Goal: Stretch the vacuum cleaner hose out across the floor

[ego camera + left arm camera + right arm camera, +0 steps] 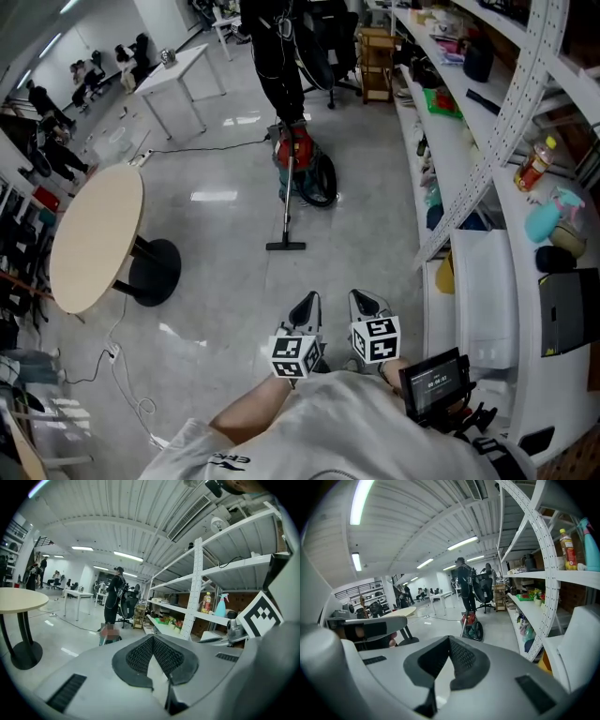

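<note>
A red and teal vacuum cleaner (296, 159) stands on the floor ahead, with its black hose (327, 180) coiled against its right side. Its wand slopes down to the floor head (286, 246). In the right gripper view the vacuum cleaner (471, 623) shows small in the distance. In the left gripper view it is mostly behind a blurred patch. My left gripper (307, 302) and right gripper (366, 300) are side by side low in the head view, well short of the floor head. Both are shut and hold nothing (152, 638) (450, 640).
A person in black (279, 56) stands just behind the vacuum cleaner. A round table (94, 239) on a black base is at the left, with cables on the floor near it. Long shelving (487, 150) with bottles and boxes lines the right. A white table (178, 73) stands farther back.
</note>
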A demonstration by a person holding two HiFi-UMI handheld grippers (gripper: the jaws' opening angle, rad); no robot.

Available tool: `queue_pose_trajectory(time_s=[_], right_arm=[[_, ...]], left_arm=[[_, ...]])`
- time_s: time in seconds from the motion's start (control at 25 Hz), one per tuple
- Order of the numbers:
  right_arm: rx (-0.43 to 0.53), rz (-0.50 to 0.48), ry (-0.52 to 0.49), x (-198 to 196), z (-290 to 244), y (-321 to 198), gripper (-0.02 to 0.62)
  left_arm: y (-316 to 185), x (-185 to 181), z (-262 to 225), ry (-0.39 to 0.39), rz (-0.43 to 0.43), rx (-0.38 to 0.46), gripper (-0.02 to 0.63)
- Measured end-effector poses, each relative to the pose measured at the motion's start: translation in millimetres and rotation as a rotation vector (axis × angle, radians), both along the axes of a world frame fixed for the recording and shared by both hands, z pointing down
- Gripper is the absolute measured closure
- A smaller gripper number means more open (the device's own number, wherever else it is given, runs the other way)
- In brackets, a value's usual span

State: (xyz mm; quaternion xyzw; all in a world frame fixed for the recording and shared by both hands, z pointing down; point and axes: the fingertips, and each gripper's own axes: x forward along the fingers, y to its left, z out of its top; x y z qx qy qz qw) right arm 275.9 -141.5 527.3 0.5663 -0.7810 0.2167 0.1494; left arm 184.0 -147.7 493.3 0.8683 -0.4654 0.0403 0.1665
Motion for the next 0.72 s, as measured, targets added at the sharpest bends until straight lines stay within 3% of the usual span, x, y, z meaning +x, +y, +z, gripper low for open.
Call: queue_pose_trajectory(time_s=[0.28,0.56,0.72], right_arm=[[-0.015,-0.006,0.009,1.3,2.4,-61.3,0.597],[-0.008,0.004,0.039,2.0,4.8,-168.0,0.597],[0.001,0.005,0.054,-15.5,-5.2,-231.5,0.597]], left_arm=[[-63.1,-3.9,4.1,0.003,-0.014,-0.019,0.604],[-174.1,-2.8,10.4,0.022,0.018,-0.013,0.604],[-236.0,-20.0,2.2,0.029,0.028,-0.004,0.604]])
